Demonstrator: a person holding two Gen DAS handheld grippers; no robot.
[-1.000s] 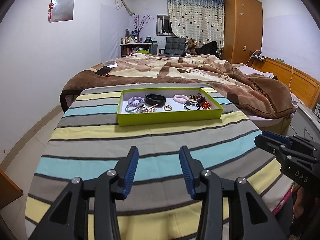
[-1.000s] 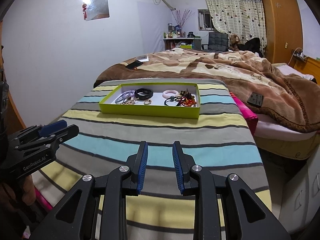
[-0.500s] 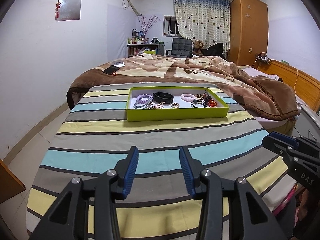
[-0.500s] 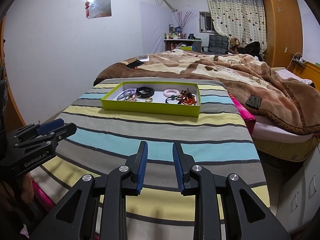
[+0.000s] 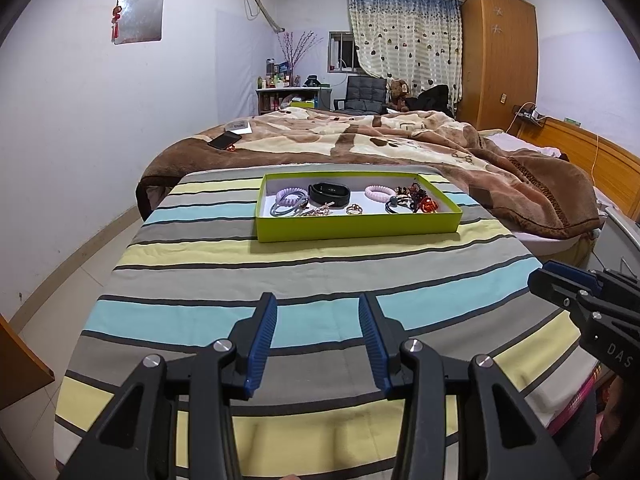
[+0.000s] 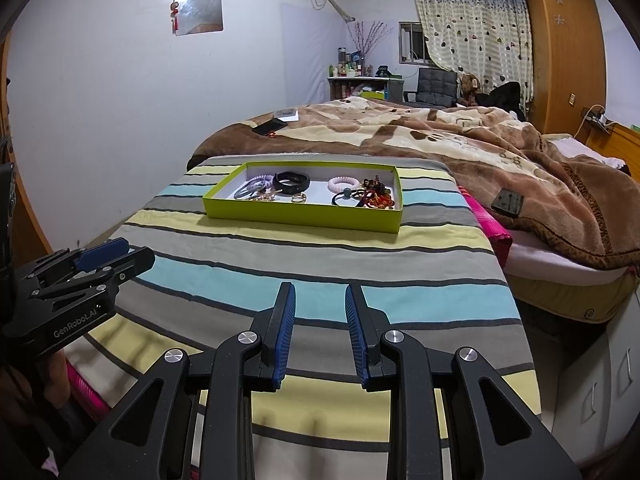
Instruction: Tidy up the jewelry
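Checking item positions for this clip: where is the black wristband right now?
In both wrist views the black wristband lies inside the green tray, toward its far wall and left of centre, between the purple coil hair tie and the pink coil hair tie.

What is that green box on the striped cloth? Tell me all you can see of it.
The green box is a shallow, lime-green rectangular tray with low walls and a white inside, likely cardboard. It has no lid on and lies flat on the striped cloth, well beyond both grippers. Inside lie hair ties, a black band, rings and beaded pieces. Nothing else touches it.
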